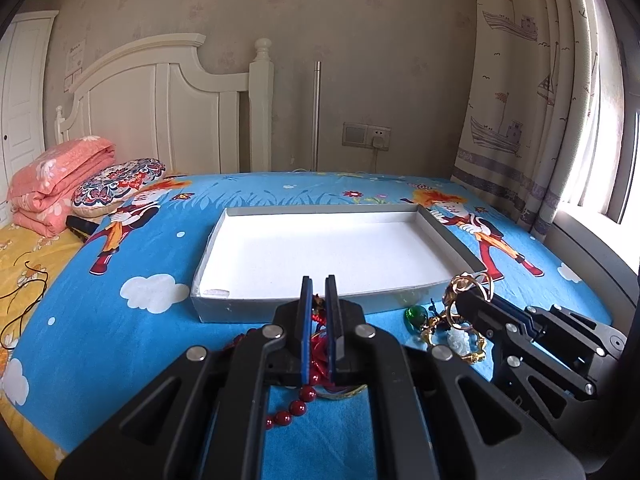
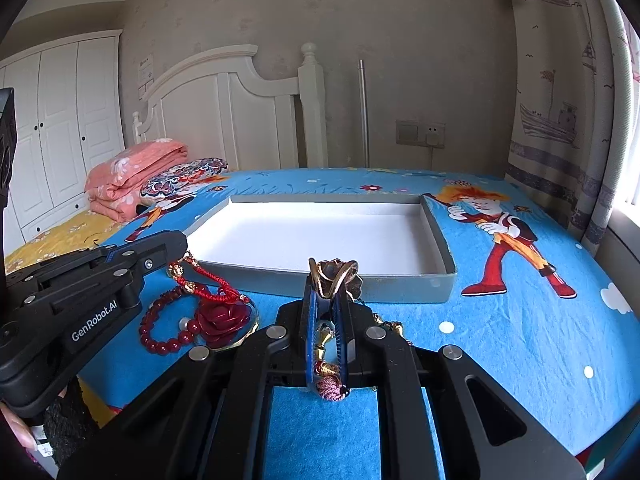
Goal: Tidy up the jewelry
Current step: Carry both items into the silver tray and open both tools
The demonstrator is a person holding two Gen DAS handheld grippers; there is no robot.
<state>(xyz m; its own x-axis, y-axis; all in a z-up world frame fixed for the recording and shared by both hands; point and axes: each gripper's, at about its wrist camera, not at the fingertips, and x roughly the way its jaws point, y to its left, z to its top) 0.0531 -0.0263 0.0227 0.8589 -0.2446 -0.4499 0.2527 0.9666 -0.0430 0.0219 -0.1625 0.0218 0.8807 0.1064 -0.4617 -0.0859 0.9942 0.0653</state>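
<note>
A shallow grey box with a white floor (image 1: pixel 448 236) (image 2: pixel 446 256) lies open on the blue bedspread. My left gripper (image 1: pixel 319 284) (image 2: pixel 182 254) is shut on a red knotted cord (image 2: pixel 208 286) that runs to a red rose pendant (image 2: pixel 222 320). A red bead bracelet (image 2: pixel 160 342) (image 1: pixel 294 408) lies beside it. My right gripper (image 2: pixel 329 284) (image 1: pixel 470 288) is shut on a gold ornament (image 2: pixel 334 276) (image 1: pixel 464 284) just before the box's near wall. A pink tassel (image 2: pixel 332 392) hangs between its fingers. A green gem (image 1: pixel 416 314) and a pale carved pendant (image 1: pixel 458 342) lie by it.
A folded pink quilt (image 1: pixel 60 184) and a patterned cushion (image 1: pixel 120 186) lie at the bed's far left by the white headboard (image 1: pixel 168 112). A curtain (image 1: pixel 532 100) and window sill close the right side. A black cord (image 1: pixel 24 300) lies on the yellow sheet.
</note>
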